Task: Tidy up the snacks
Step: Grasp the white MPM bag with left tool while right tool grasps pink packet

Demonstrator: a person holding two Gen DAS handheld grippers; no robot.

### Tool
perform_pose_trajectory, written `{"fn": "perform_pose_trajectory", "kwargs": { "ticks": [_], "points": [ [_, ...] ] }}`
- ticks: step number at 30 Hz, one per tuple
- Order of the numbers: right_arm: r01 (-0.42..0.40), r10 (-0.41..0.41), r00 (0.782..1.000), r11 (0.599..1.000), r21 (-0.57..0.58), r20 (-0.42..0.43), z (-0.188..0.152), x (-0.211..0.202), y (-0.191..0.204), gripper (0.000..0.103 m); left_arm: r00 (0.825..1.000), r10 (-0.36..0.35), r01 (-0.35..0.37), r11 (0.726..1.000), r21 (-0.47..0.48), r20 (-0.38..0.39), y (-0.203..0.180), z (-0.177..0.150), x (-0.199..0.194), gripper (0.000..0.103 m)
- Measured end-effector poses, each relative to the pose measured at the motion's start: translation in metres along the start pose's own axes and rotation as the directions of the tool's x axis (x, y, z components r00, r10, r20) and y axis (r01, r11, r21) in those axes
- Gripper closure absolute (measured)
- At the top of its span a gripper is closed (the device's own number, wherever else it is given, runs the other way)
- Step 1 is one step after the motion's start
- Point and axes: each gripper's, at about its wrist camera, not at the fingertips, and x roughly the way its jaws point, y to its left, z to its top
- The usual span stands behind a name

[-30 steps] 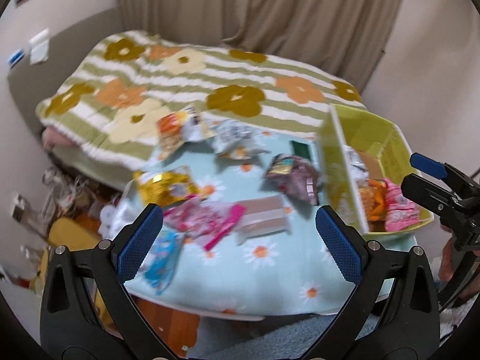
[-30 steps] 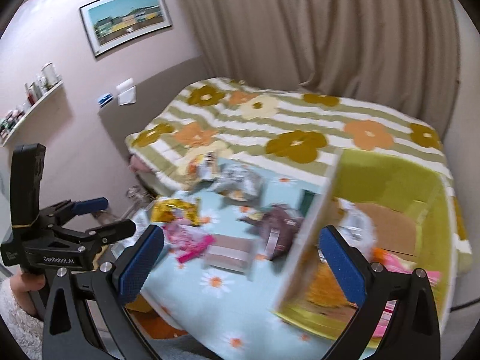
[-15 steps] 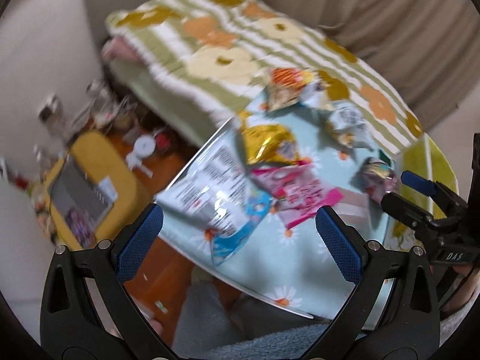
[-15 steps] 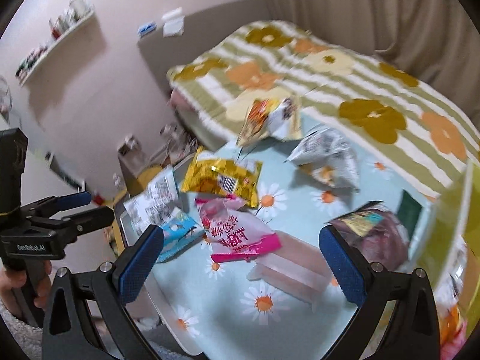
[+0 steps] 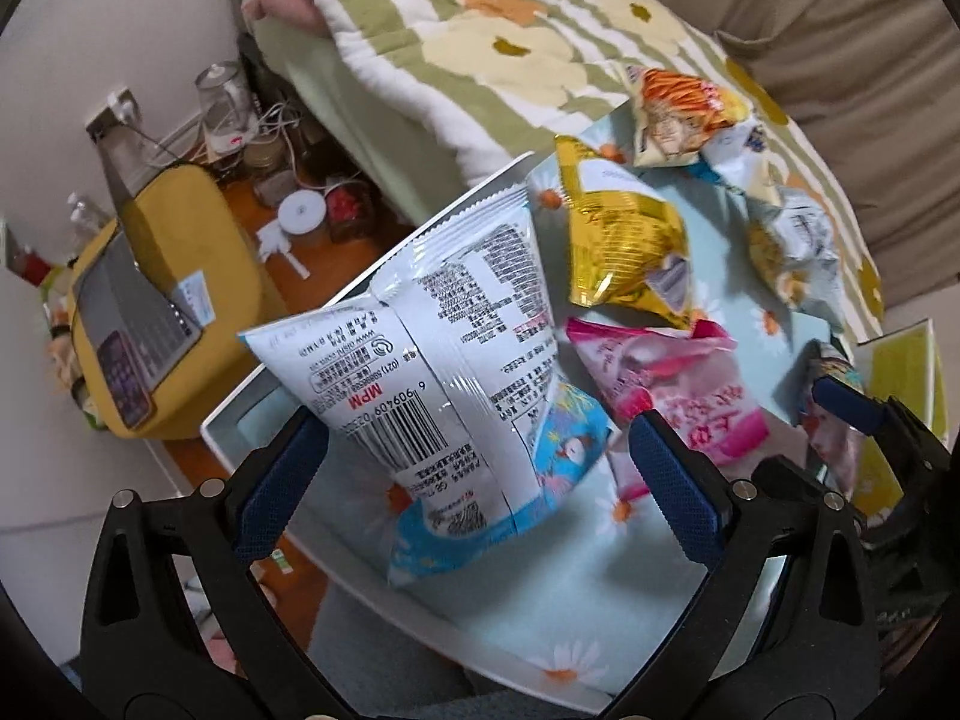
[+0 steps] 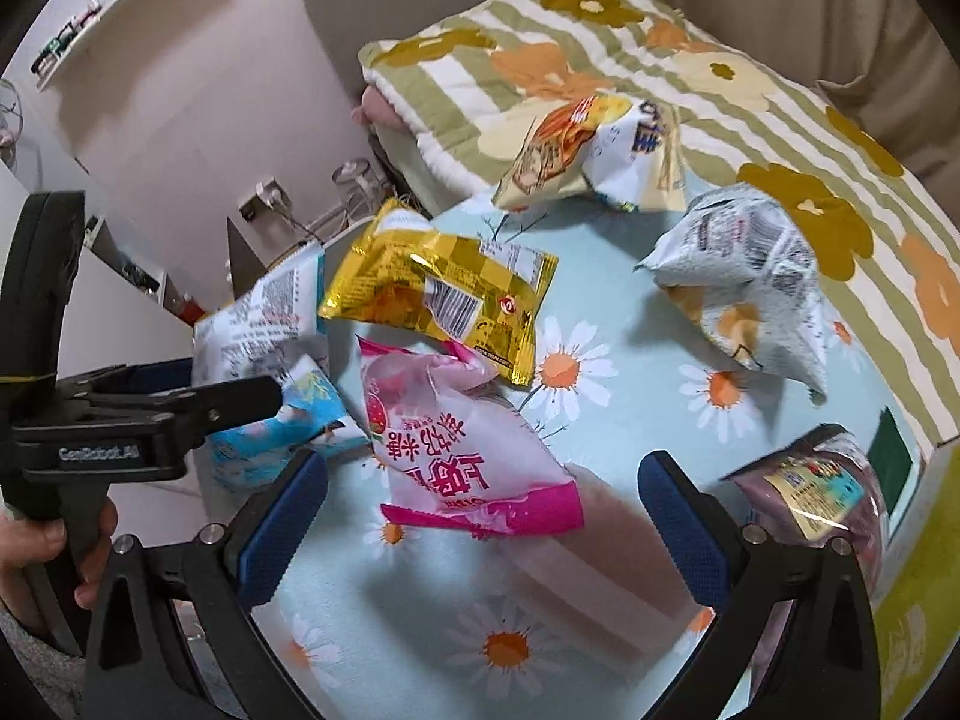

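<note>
Snacks lie scattered over the bench, a low surface under a pale blue daisy cloth, and none is held at this moment. In the left wrist view, the left gripper stands spread wide with nothing between its blue pads, framing the white and blue packet, which lies barcode side up at the near left corner of the bench and partly overhangs the edge. Just beyond it lie the gold packet and the pink packet, the latter touching the white and blue one at its right side; an orange packet sits at the far edge beside the bed. In the right wrist view, the right gripper is likewise spread and empty, hovering over the pink packet, with the gold packet behind it, a crumpled white packet to the right and a purple packet near the right pad; the green edge of a bin shows at the far right. The step in hand looks like choosing and approaching a packet. Next, each gripper would need to descend, straddle a puffed edge and close gently, since the slick film may slip or crush.
</note>
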Motion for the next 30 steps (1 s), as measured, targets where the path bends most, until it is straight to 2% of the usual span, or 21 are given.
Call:
{"fn": "perform_pose_trajectory", "kwargs": {
  "ticks": [5,7,13,21,23,30],
  "points": [
    [-0.003,0.002,0.999,1.0,-0.011,-0.032,0.004,0.016,0.0,0.0,1.0,0.003,-0.003,1.0,-0.008,-0.029,0.004,0.007,0.018,0.023],
    [0.0,-0.001,0.999,1.0,-0.022,-0.042,0.006,0.021,0.001,0.0,0.999,-0.012,0.011,1.0,-0.017,-0.035,0.006,0.009,0.023,0.025],
    [0.0,-0.003,0.998,0.999,-0.048,-0.067,0.009,0.033,0.004,0.0,0.998,-0.058,0.058,0.998,-0.002,-0.026,0.008,0.013,0.024,0.048],
    [0.002,-0.007,0.997,0.997,-0.076,-0.075,0.011,0.044,0.013,0.0,0.998,-0.053,0.054,0.997,0.048,-0.022,0.008,0.017,0.015,0.052],
    [-0.001,-0.006,0.997,0.996,-0.089,-0.077,0.011,0.047,0.015,0.006,0.999,-0.048,0.049,0.997,0.067,-0.011,0.008,0.017,0.008,0.052],
    [0.009,-0.021,0.997,0.988,-0.156,-0.075,0.016,0.06,0.028,0.008,0.999,-0.048,0.047,0.995,0.089,0.007,0.012,0.018,-0.007,0.052]
  ]
}}
